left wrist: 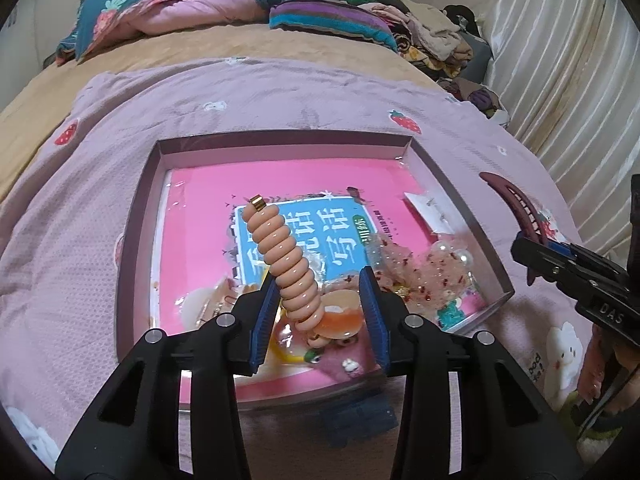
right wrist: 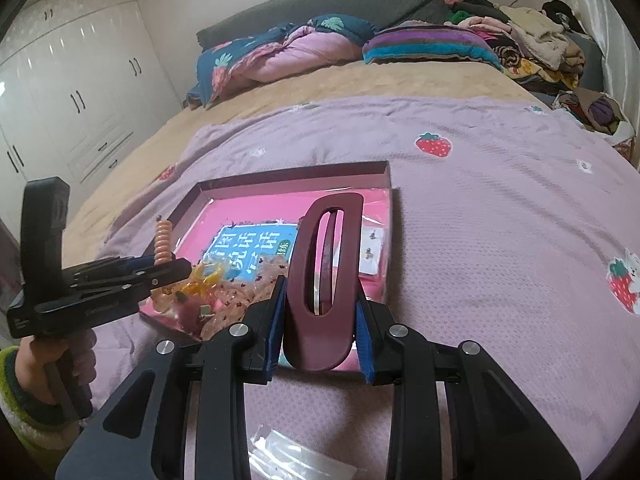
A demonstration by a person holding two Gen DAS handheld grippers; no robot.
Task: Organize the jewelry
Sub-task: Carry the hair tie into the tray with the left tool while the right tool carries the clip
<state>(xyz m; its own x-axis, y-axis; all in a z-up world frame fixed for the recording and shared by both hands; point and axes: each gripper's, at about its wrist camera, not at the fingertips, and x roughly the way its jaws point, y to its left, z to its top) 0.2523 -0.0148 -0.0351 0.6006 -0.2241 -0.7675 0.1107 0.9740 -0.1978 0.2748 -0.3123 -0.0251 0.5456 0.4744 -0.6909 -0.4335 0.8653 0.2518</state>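
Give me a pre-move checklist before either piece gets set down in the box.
1. Right gripper clamped on the maroon hair clip: ok.
2. Left gripper holding the peach spiral hair tie: cannot tell; it touches only one finger, with a gap to the other.
3. Box open and under both grippers: ok.
4. Free spot inside: ok, bare pink lining at the far end; the near corner is crowded with trinkets.
5. Grippers apart from each other: ok.

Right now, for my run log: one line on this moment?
left hand-held gripper: coil hair tie between fingers over tray | right hand-held gripper: shut on hair clip
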